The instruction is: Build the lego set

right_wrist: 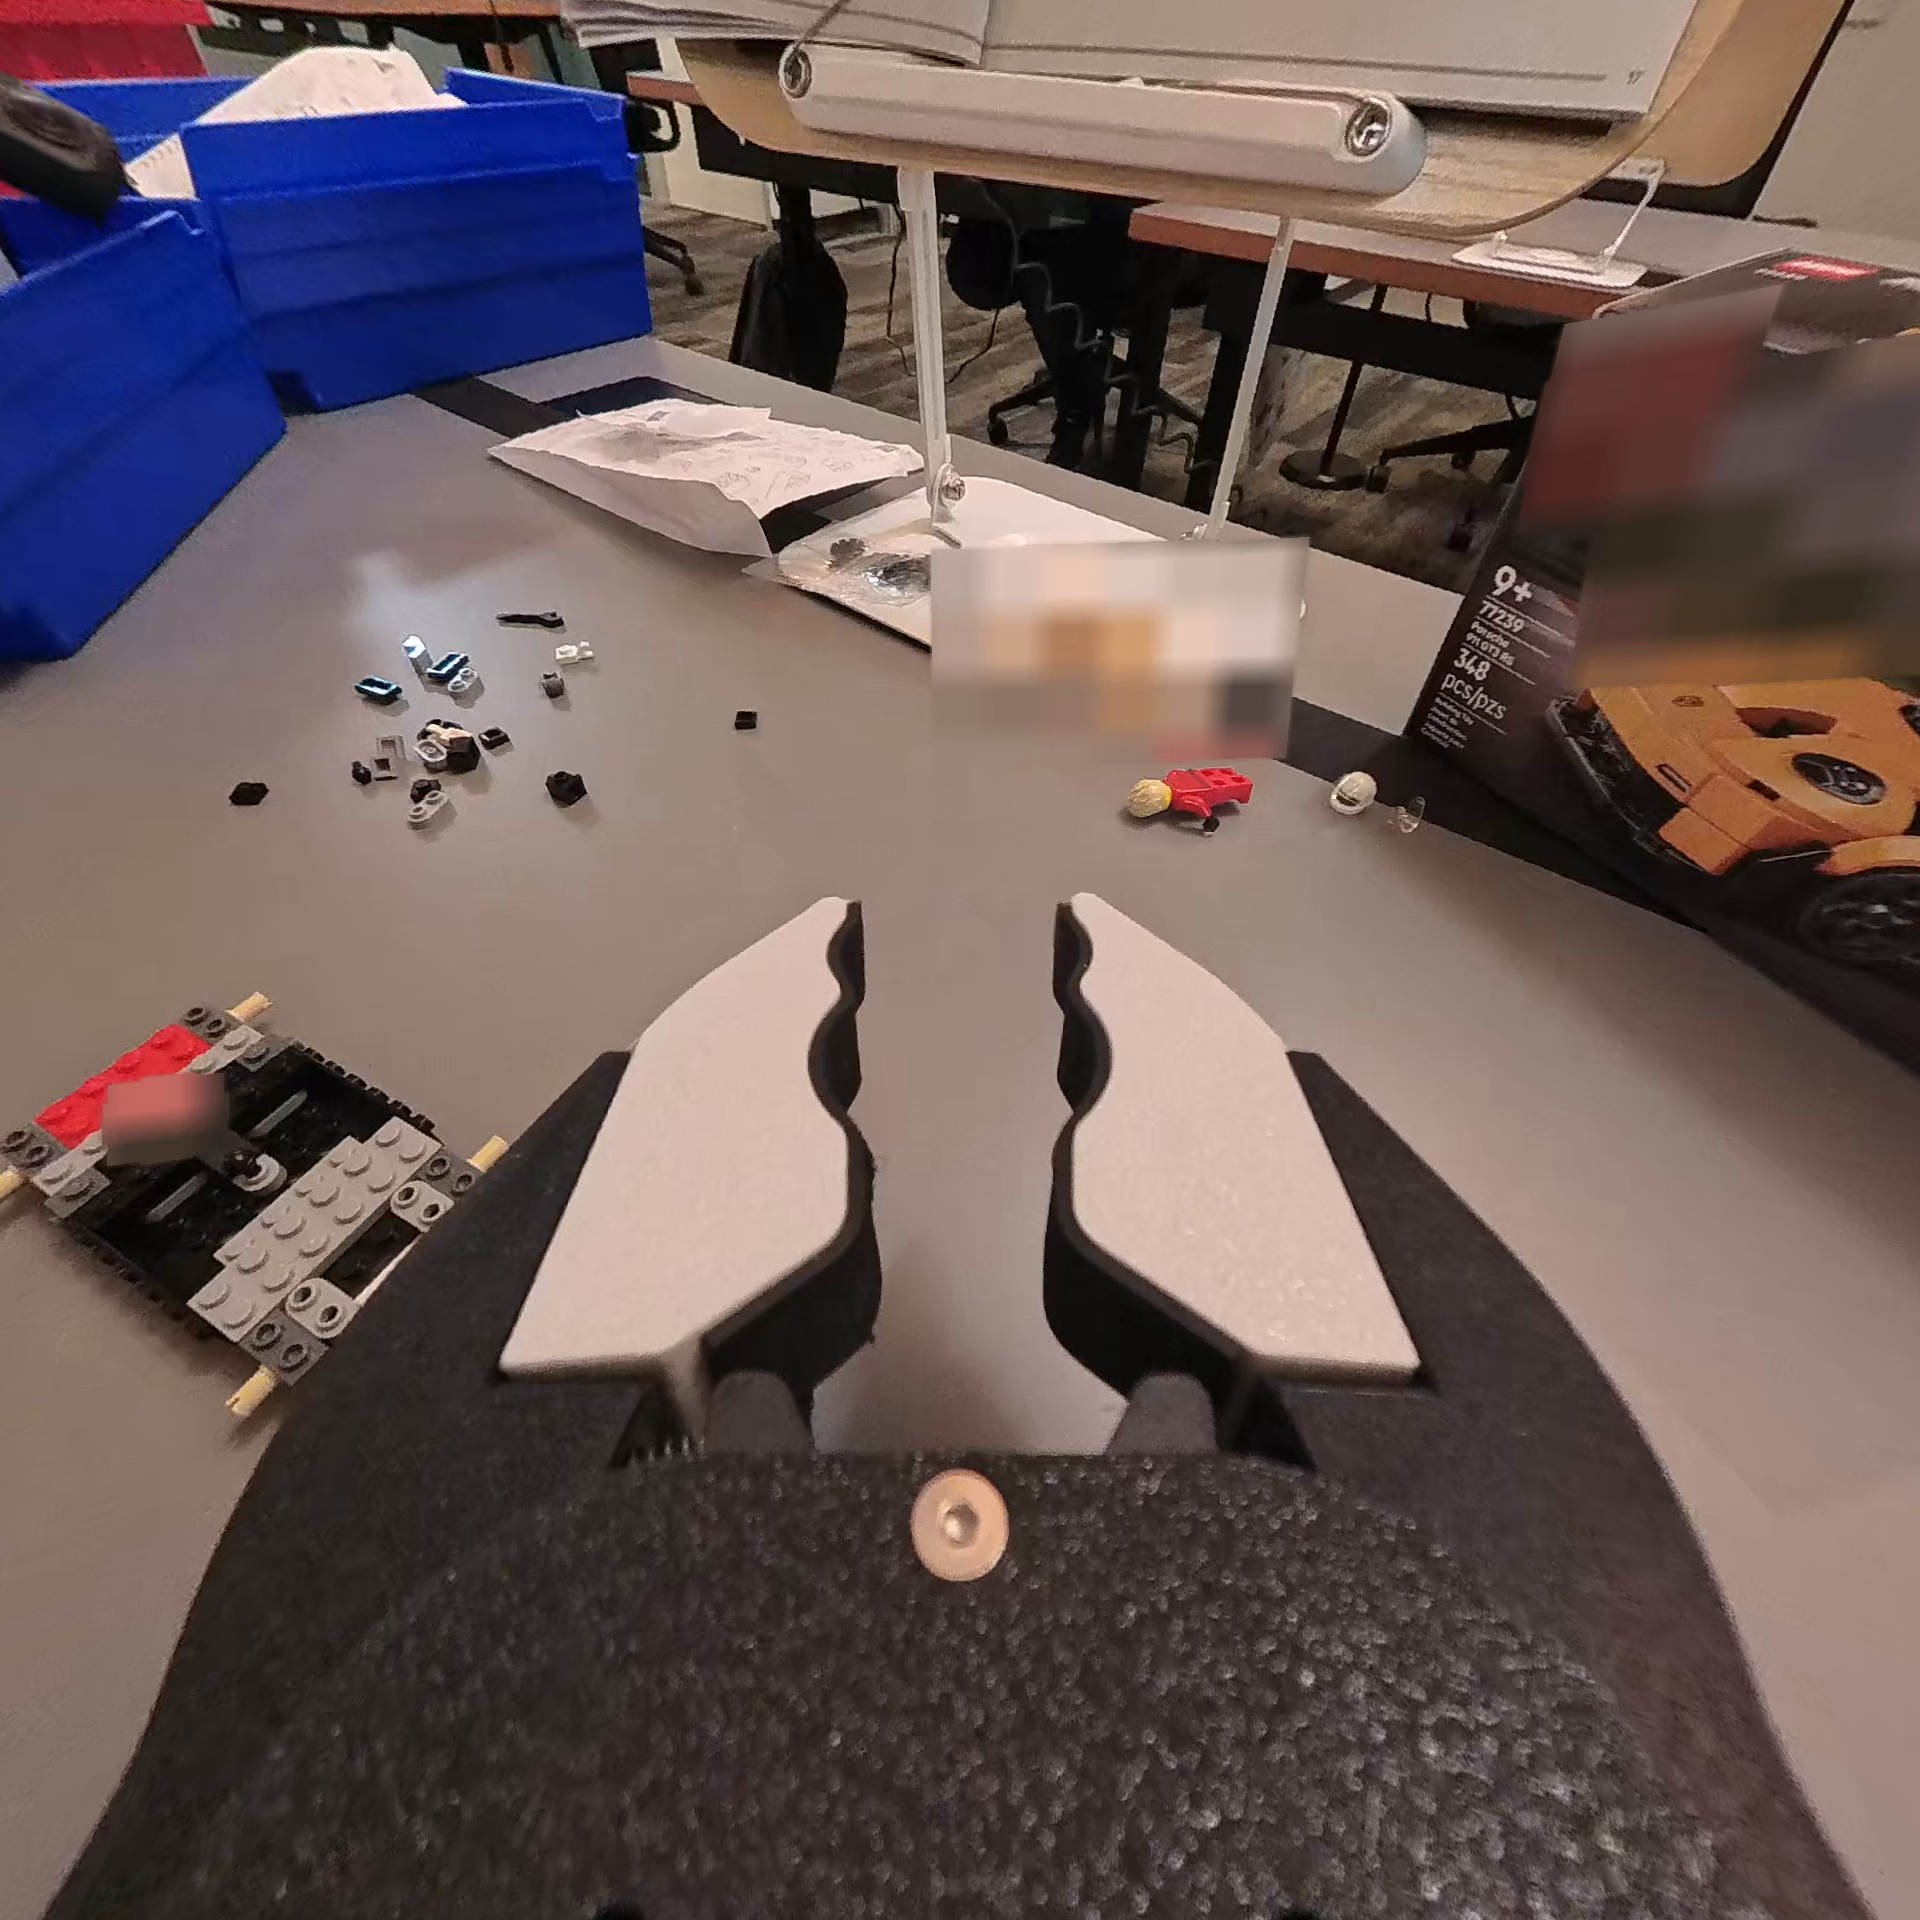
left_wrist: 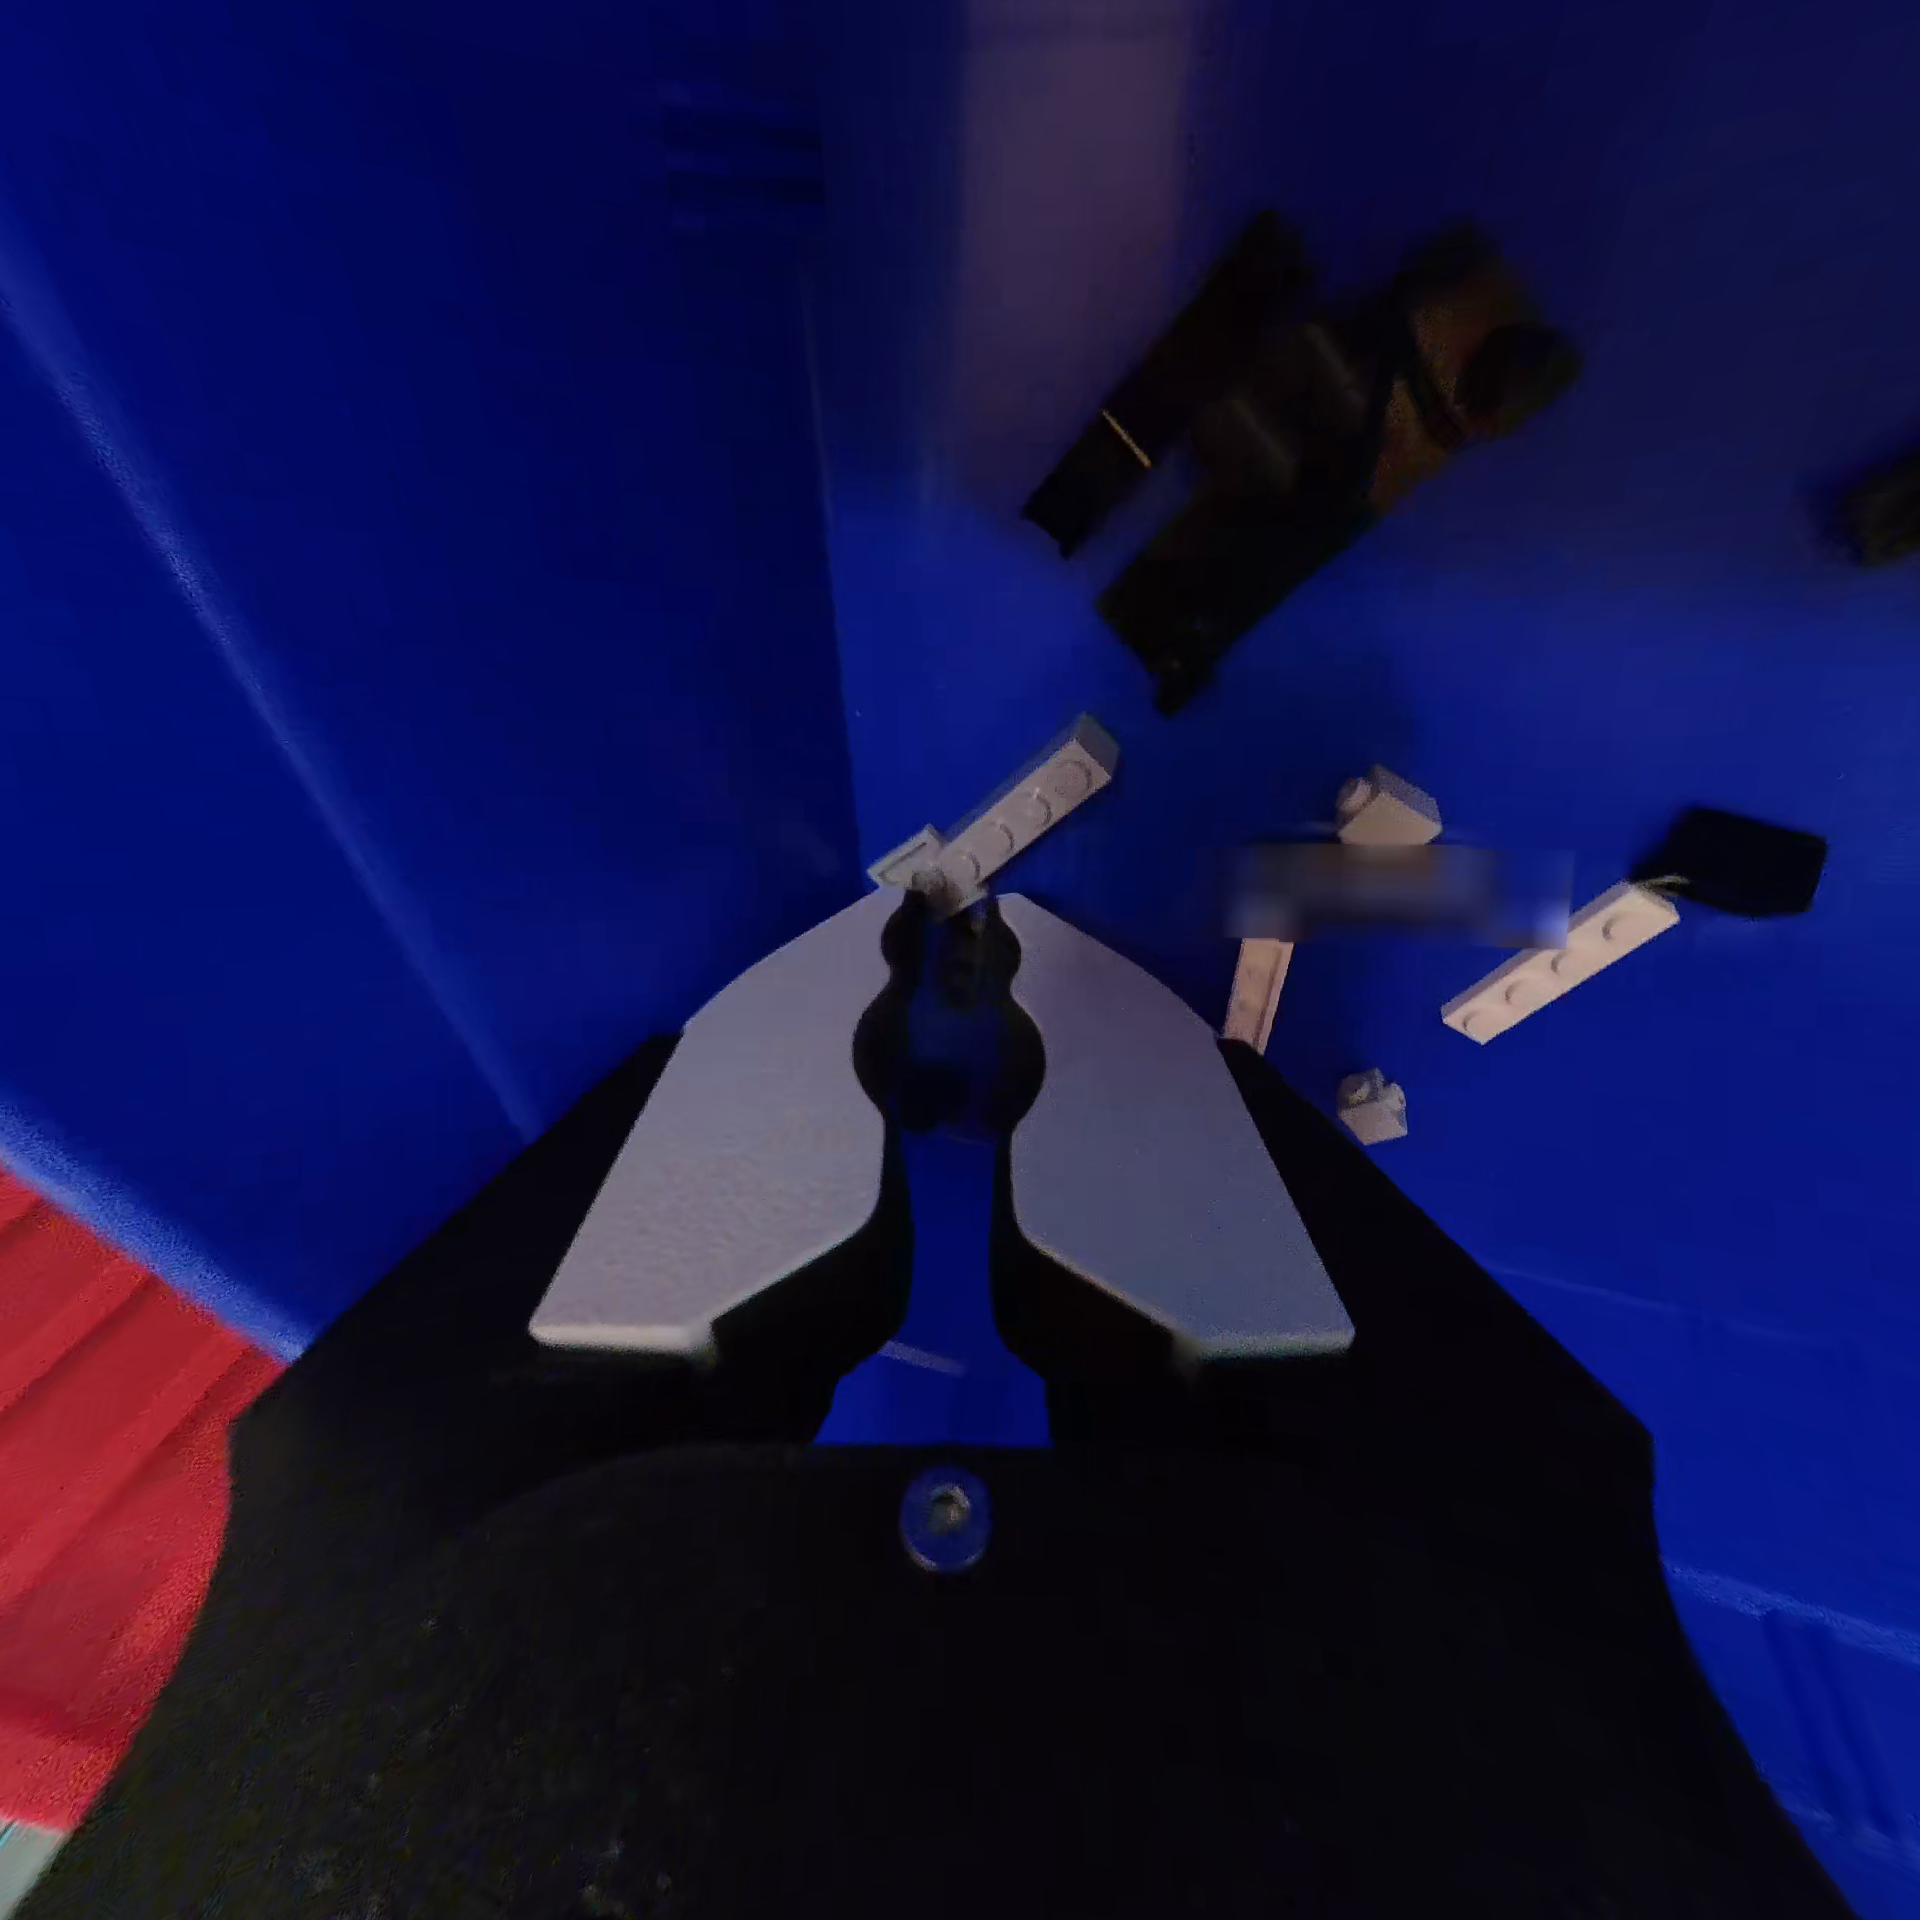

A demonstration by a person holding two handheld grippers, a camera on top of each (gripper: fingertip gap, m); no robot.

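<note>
Two hand-held grippers were mine: the left hand-held gripper (left_wrist: pixel 951 914) pinched a small grey piece (left_wrist: pixel 932 886) inside the blue bin (left_wrist: pixel 416 520). Beside it, a grey plate (left_wrist: pixel 1023 816) ran long-axis up-right. The right hand-held gripper (right_wrist: pixel 958 914) hung apart above the worktop (right_wrist: pixel 935 831).

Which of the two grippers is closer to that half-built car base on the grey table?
Right. The right gripper hovers open over the table, with the car base just off to its left. The left gripper is down inside a blue bin, nipping a small grey piece.

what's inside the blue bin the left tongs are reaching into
Loose pale plates and small pale bricks lie on the bin floor, dark pieces farther back. The left tongs pinch a small piece, covering whatever lies beneath them.
</note>
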